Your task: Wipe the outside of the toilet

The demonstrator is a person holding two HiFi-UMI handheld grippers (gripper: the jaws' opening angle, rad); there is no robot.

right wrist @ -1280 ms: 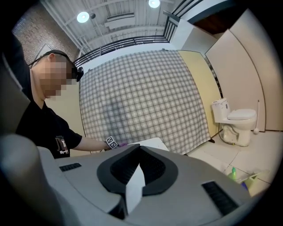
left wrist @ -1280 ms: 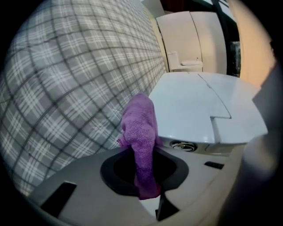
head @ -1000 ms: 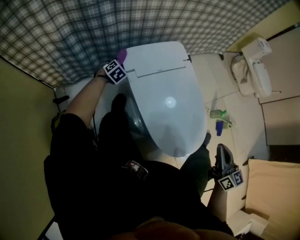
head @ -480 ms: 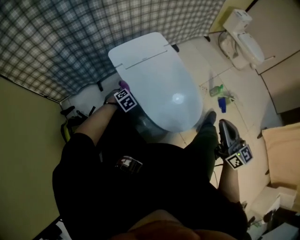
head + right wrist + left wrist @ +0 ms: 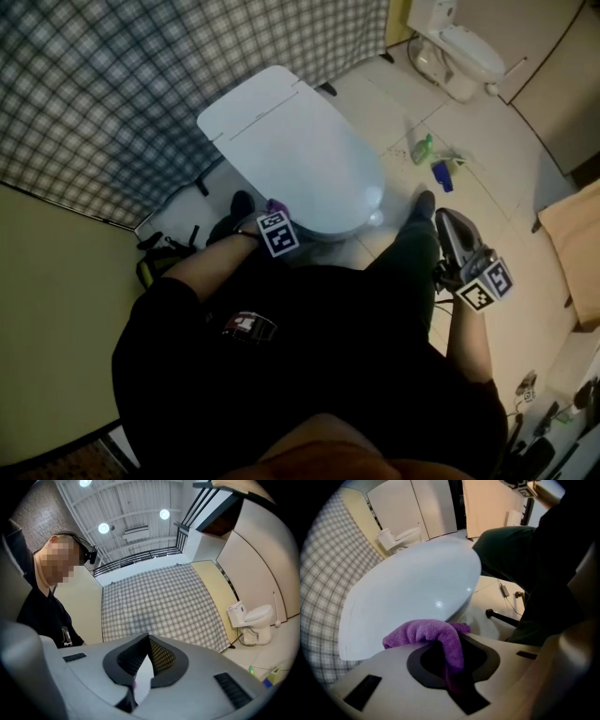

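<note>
Two grippers are in play around the white toilet (image 5: 291, 155), whose lid is down and whose tank end backs onto the checked backdrop (image 5: 103, 84). The left gripper (image 5: 272, 214) sits at the toilet's front left flank, just below the lid's rim, and its jaws are clamped on a purple cloth (image 5: 440, 637). In the left gripper view the cloth bunches out over the jaw tips, right beside the edge of the closed lid; whether it actually touches the toilet's side cannot be made out. In the head view only a small tuft of the cloth (image 5: 275, 203) shows, next to the toilet's lower edge. The right gripper (image 5: 450, 230) is held off to the toilet's right, past the front of the bowl and well apart from it. In its own view it points up toward the backdrop, and the right gripper (image 5: 147, 641) has its jaws drawn together at the tips with nothing held. On the floor (image 5: 384, 103) to the toilet's right lie a green bottle (image 5: 424, 148) and a blue bottle (image 5: 441, 174), close to each other. A second toilet (image 5: 459, 42) stands farther off beyond them. The person (image 5: 300, 375), in dark clothing, stands at the toilet's front end.
</note>
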